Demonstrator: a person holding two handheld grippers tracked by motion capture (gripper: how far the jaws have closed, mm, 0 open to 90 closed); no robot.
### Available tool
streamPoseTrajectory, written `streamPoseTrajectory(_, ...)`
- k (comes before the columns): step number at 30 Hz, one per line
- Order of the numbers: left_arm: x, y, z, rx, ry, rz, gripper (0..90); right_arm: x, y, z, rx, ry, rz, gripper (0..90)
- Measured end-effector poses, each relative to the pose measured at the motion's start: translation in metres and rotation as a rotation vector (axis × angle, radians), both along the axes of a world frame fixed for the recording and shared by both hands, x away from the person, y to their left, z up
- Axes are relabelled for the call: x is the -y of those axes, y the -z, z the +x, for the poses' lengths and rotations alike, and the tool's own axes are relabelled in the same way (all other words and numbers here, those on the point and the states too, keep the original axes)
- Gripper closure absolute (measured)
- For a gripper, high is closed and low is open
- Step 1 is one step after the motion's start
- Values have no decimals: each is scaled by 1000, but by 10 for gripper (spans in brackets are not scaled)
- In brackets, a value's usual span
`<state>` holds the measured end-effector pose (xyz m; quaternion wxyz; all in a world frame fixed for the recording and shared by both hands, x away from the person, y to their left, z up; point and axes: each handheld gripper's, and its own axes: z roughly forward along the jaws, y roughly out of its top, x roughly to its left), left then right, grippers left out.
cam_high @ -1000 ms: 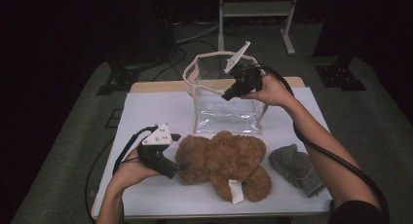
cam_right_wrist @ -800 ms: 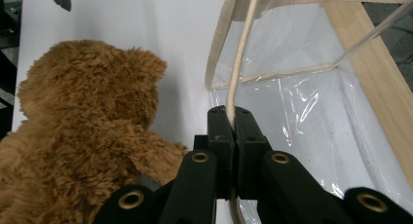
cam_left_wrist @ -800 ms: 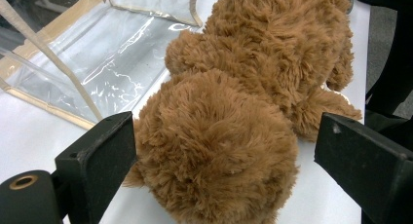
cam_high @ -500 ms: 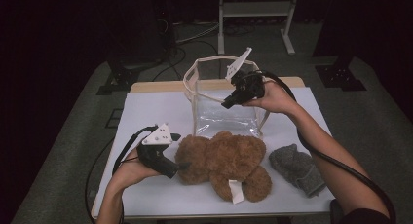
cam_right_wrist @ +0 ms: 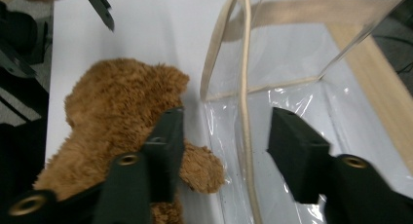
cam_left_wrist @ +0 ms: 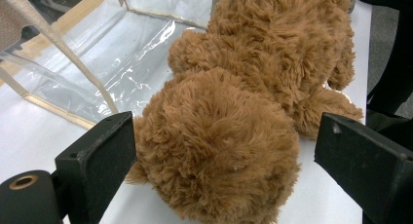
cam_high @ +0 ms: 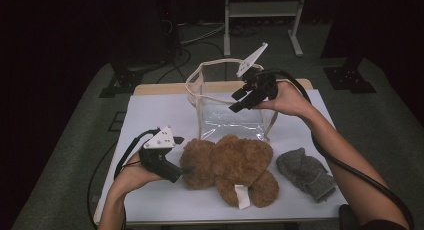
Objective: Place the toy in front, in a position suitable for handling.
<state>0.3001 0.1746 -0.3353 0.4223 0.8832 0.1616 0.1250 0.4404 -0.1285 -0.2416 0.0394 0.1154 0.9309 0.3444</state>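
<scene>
Presently: teddy bear (cam_high: 227, 165) unbagged on counter (cam_high: 160, 115) | left tool (cam_left_wrist: 219, 151) agape around head | right tool (cam_right_wrist: 224, 136) agape at clear bag (cam_high: 225, 97) rim | bagging pending.

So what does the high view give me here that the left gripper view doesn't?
High view: the grey knitted item at the table's right, the right gripper open at the bag's rim, the bear's white tag, and both forearms. Left gripper view: close up, the left gripper has its jaws spread wide on either side of the bear's head, not clamped. Both show the brown teddy bear lying on the white table against the clear plastic tote bag.
</scene>
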Motion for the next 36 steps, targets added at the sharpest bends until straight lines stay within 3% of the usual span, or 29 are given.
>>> streamPoseTrajectory(7, -2, -1, 0, 8, -8, -6, 73, 0, -24, -26, 49, -36, 29, 304)
streamPoseTrajectory(11, -3, 0, 0, 1, -14, -8, 73, -9, -22, -47, 34, -85, 19, 270)
streamPoseTrajectory(14, -4, 0, 0, 1, -16, -7, 73, -18, -7, -62, 11, -121, -19, 266)
streamPoseTrajectory(19, -5, 0, 1, 3, -17, -6, 73, -36, 28, -73, -72, -163, -87, 255)
streamPoseTrajectory(24, -7, 0, 1, 3, -20, -1, 73, -49, 59, -79, -118, -179, -151, 247)
streamPoseTrajectory(28, -8, 0, 1, 5, -21, -1, 73, -53, 76, -79, -122, -167, -211, 220)
streamPoseTrajectory(36, -9, -1, 1, 4, -24, -8, 73, -49, 89, -84, -87, -151, -280, 188)
